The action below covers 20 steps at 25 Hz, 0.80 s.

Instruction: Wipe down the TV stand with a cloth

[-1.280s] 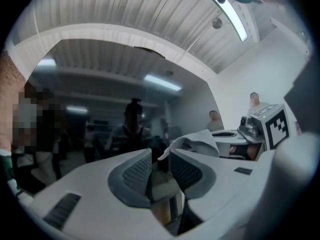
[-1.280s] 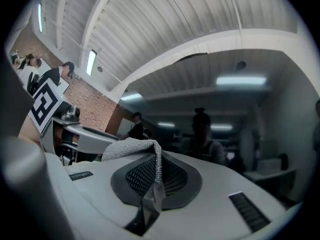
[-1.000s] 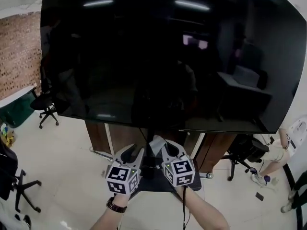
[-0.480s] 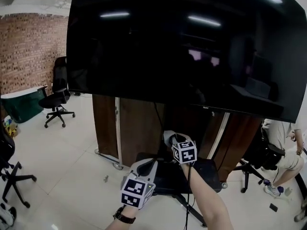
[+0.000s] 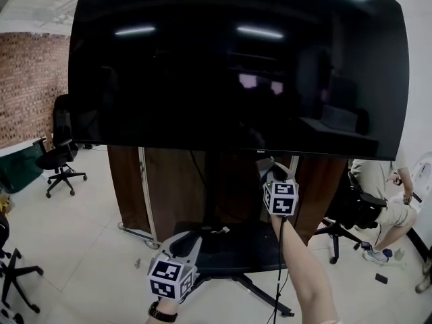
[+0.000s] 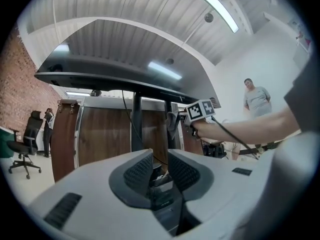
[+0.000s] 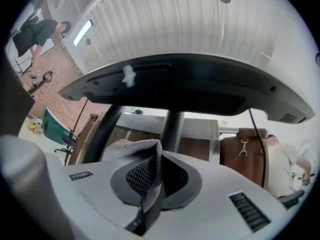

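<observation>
Now right gripper (image 7: 155, 173) higher, jaws on cloth (image 7: 131, 148); left gripper (image 6: 160, 165) lower, jaws freshly apart, empty.

Grey two-jaw left claw (image 5: 183, 240), low at lower left, pointing level; jaws apart, having just been opening, nothing between them. Grey two-jaw right claw (image 5: 275, 175), raised on an outstretched bare right forearm (image 5: 302, 262), tilted slightly upward; jaws closed on a fold of grey towelling cloth (image 7: 132, 148).
</observation>
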Tool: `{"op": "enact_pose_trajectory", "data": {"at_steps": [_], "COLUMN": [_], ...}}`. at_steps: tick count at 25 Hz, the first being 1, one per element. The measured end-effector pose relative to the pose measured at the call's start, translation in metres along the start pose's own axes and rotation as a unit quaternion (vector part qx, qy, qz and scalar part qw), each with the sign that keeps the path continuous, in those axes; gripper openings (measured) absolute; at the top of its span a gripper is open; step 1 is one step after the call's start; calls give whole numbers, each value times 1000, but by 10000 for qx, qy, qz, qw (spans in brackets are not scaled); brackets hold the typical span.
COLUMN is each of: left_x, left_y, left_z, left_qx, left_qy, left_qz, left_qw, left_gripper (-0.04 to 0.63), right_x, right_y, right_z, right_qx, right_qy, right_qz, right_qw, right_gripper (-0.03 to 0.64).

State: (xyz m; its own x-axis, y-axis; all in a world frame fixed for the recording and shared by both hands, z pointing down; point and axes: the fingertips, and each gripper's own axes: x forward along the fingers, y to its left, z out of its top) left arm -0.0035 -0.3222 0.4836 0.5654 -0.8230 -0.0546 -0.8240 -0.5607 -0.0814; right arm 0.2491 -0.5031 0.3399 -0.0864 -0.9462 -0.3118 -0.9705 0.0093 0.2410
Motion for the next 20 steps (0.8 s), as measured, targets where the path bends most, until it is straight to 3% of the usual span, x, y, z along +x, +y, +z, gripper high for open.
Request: {"op": "enact_pose_trajectory", "data": {"at_steps": [3, 8, 10, 12, 16, 18, 20], "left_x": [-2, -10, -15, -21, -28, -32, -37], "left_y": [-2, -8, -11, -10, -11, -18, -23], "left_z": [-8, -24, -28, -30, -32, -33, -33], "left_qx": [-72, -129, -124, -138, -186, -189, -196], "left_qy": [52, 144, 187, 184, 157, 157, 148], "left_qz": [-26, -230, -295, -294, -282, -341, -387], "left_qw": [10000, 9995, 9993, 9993, 9993, 9991, 9989], "left_gripper": [114, 114, 114, 114, 114, 114, 114], "right_x": [-3, -60, -84, -96, -109, -114, -114], "right_y": [-22, 15, 27, 43, 123, 151, 138], "right_z": [-19, -166, -192, -178, -106, -104, -133], "right_qx": [-104, 249, 349, 479, 898, 878, 856], "right_qy": [416, 1833, 2021, 1836, 1196, 1323, 1792], "right_qz": [-36, 237, 303, 478, 1319, 1494, 1285], "right_qw": [9991, 9824, 9783, 9807, 9799, 9759, 9716], "right_gripper": [6, 6, 6, 6, 6, 6, 6]}}
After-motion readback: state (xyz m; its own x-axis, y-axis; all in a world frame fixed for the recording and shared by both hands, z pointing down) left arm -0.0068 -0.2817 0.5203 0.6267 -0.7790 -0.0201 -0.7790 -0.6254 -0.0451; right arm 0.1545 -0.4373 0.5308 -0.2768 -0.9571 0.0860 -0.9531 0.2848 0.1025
